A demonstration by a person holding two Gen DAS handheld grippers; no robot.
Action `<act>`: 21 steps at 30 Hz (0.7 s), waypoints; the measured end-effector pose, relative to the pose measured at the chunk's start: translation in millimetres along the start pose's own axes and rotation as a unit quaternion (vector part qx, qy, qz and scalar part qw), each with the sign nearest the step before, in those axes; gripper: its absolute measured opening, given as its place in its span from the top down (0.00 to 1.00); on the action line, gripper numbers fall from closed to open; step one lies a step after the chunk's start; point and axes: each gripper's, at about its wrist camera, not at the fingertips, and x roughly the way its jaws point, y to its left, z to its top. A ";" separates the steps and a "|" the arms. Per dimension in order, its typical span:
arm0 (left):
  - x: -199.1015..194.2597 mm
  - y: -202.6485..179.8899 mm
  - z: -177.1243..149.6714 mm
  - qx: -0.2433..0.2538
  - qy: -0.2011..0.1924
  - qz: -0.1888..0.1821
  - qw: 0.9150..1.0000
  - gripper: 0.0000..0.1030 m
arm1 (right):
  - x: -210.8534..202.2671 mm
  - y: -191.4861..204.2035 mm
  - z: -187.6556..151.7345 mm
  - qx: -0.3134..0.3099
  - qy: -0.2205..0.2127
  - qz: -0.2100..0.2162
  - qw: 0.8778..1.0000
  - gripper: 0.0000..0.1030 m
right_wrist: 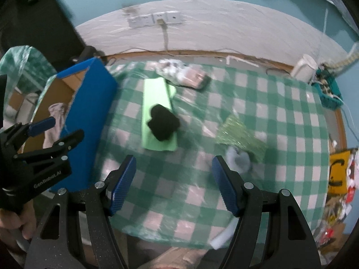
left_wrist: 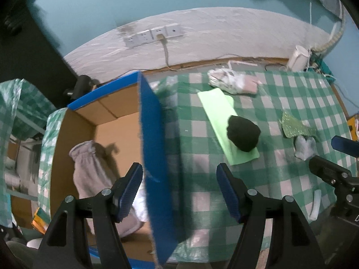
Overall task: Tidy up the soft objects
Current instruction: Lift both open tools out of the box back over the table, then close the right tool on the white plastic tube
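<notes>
A blue-sided cardboard box [left_wrist: 154,148] stands at the table's left edge, and it also shows in the right wrist view [right_wrist: 89,116]. A grey cloth [left_wrist: 92,168] lies inside it. A black soft lump [left_wrist: 243,133] rests on a light green sheet [left_wrist: 218,112]; both show in the right wrist view, the lump [right_wrist: 162,124] on the sheet [right_wrist: 156,94]. A small pale grey soft piece [right_wrist: 237,160] lies by a glittery green scrap [right_wrist: 241,134]. My left gripper [left_wrist: 179,192] is open and empty, straddling the box's right wall. My right gripper [right_wrist: 174,183] is open and empty above the tablecloth.
A green-and-white checked cloth [right_wrist: 280,116] covers the table. A crumpled white and pink bundle [right_wrist: 184,72] lies at the back. A white strip [right_wrist: 223,235] lies at the front edge. A socket strip [right_wrist: 154,19] and cable are on the wall. A teal basket [right_wrist: 329,92] is at the right.
</notes>
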 end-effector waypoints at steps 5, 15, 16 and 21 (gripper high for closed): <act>11.0 -26.3 -1.6 0.026 0.017 -0.003 1.000 0.32 | 7.6 -27.0 -14.7 0.025 0.023 -0.013 0.999 0.31; 35.2 -72.1 -11.1 0.073 0.051 -0.010 0.996 0.32 | 26.4 -74.2 -50.6 0.079 0.079 -0.039 0.993 0.31; 37.0 -76.4 -12.5 0.079 0.054 -0.010 0.995 0.32 | 28.2 -78.4 -55.1 0.086 0.085 -0.040 0.992 0.31; 45.0 -94.7 -21.0 0.097 0.071 -0.024 0.992 0.32 | 40.8 -88.4 -73.9 0.101 0.120 -0.045 0.987 0.31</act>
